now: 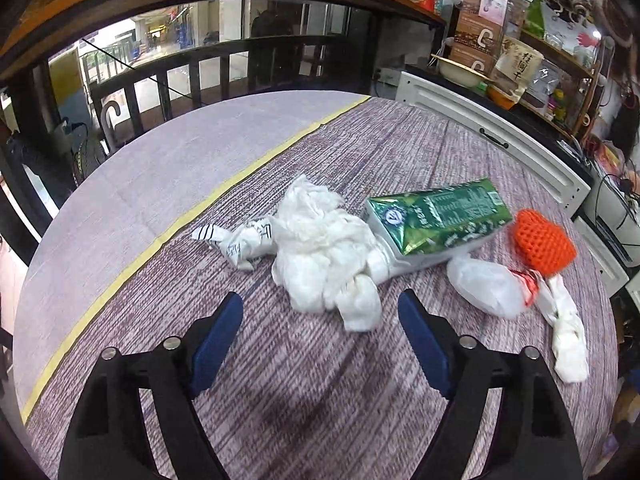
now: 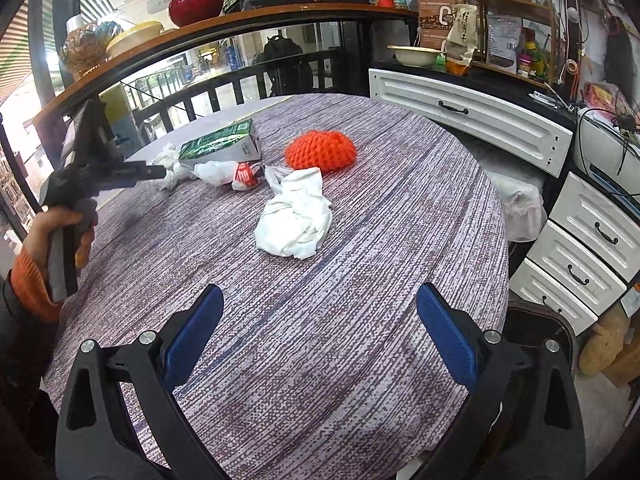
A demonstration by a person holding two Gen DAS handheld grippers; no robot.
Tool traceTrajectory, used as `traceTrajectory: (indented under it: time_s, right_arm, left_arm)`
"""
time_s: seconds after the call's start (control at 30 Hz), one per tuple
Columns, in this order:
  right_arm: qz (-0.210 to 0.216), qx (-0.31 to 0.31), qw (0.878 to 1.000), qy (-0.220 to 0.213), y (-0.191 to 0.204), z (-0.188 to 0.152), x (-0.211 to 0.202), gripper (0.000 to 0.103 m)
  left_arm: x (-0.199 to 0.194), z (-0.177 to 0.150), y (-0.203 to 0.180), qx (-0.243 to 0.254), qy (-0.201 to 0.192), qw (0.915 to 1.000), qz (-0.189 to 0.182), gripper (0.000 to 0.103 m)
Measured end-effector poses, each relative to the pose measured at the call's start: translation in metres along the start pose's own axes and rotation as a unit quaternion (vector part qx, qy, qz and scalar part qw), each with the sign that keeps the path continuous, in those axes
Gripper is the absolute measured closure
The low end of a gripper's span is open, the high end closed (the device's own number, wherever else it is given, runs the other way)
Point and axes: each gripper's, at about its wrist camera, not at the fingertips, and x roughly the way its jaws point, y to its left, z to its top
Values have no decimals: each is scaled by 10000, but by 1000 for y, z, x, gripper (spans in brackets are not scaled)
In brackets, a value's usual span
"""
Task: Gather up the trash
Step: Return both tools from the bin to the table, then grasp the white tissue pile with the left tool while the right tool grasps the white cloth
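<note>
1. The round table [image 2: 360, 320], under a woven purple-and-white cloth with a ribbed, streaky texture, is filling both views and carrying all the litter in one loose cluster toward the far side, around twelve o'clock from the right gripper.
2. The left gripper [image 1: 320, 320] is pointing down at the pile, its blue-padded jaws standing apart with nothing between them; a hand in an orange cuff [image 2: 60, 232] is holding it, at nine o'clock in the right wrist view. It looks aimed for a first pick.
3. The right gripper [image 2: 318, 320] is hanging open and empty over bare cloth, probably waiting its turn.
4. The green carton [image 1: 436, 216], a glossy flattened box, is lying on its side at one o'clock from the left jaws.
5. The crumpled white tissue [image 1: 324, 256], soft and lumpy, is sitting just ahead of the left jaws at twelve o'clock, touching the carton.
6. The orange knitted piece [image 1: 544, 240], domed and bumpy, is resting at two o'clock.
7. A white plastic wrapper [image 1: 488, 288] with red print is lying just beside it.
</note>
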Motion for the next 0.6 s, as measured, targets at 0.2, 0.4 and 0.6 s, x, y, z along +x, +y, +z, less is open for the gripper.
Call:
traceTrajectory:
  time_s: [0.2,0.4,0.6]
  right_arm:
    - [-8,34,9999,96,-1,-1,5,8]
    - [56,-40,9999,104,10,11,12,8]
    - [122,-212,9996,160,29,37,37,8]
  left_arm:
    - [19,5,-11,86,118,9999,-51,33]
    - [25,3,0,-46,146,9997,-169,63]
    - [7,1,13,-342,-166,9989,-280,67]
